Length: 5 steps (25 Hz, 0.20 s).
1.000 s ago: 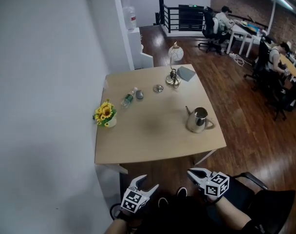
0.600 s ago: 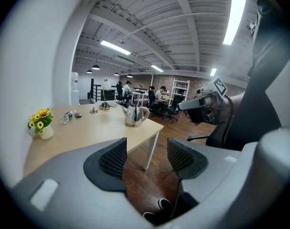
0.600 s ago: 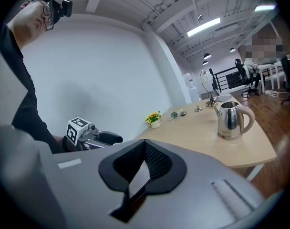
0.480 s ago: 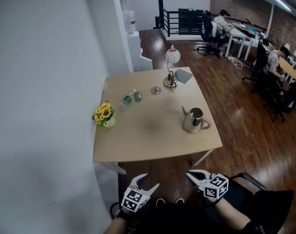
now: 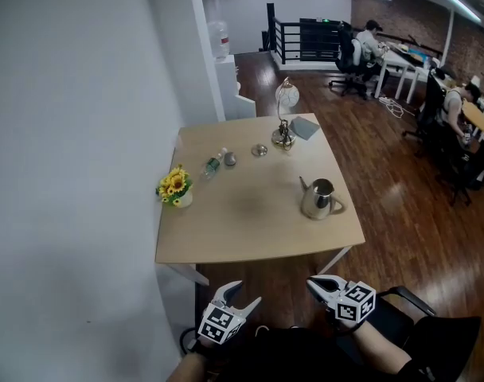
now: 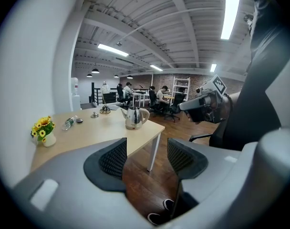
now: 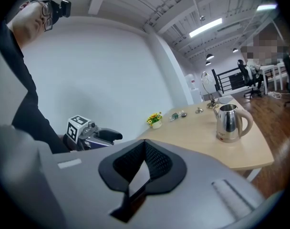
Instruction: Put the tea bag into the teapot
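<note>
Wood floor underfoot, pale desk (image 5: 242, 229) ahead, both my grippers low and short of the teapot (image 5: 319, 199).

My left gripper (image 5: 247, 293) has its fingers spread, with only floor between them. My right gripper (image 5: 315, 282) has its fingers pressed together at the tips, and I cannot tell where the tea bag is. The teapot stands upright near the desk's right edge. Yellow flowers (image 5: 173, 186) sit well to the teapot's left, and a bottle (image 5: 213, 164) and a lamp (image 5: 285, 114) lie beyond it.

Silver teapot (image 5: 320, 198), yellow flowers (image 5: 173, 184)
</note>
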### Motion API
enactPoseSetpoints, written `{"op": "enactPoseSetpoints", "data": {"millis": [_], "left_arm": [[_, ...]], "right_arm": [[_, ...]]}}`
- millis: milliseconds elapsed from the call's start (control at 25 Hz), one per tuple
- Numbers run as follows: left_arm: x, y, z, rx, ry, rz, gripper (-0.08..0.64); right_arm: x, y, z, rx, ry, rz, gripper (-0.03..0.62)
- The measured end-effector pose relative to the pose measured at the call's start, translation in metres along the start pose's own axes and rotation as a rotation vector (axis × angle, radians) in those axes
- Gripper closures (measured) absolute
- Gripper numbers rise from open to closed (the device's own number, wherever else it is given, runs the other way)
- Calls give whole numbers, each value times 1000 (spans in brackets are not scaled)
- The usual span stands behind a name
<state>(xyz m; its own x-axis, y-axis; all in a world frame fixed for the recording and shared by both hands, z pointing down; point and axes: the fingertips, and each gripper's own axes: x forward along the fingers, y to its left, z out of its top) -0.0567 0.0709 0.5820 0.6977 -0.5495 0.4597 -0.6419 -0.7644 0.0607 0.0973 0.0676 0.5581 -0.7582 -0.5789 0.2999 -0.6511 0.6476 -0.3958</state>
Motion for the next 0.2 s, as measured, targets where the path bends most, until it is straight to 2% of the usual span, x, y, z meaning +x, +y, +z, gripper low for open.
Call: {"op": "enactPoseSetpoints", "data": {"millis": [200], "left_arm": [[0,-5,3,3,-5,5,298]], "right_arm": [[-5,0,0,-10,6,9,584]]}}
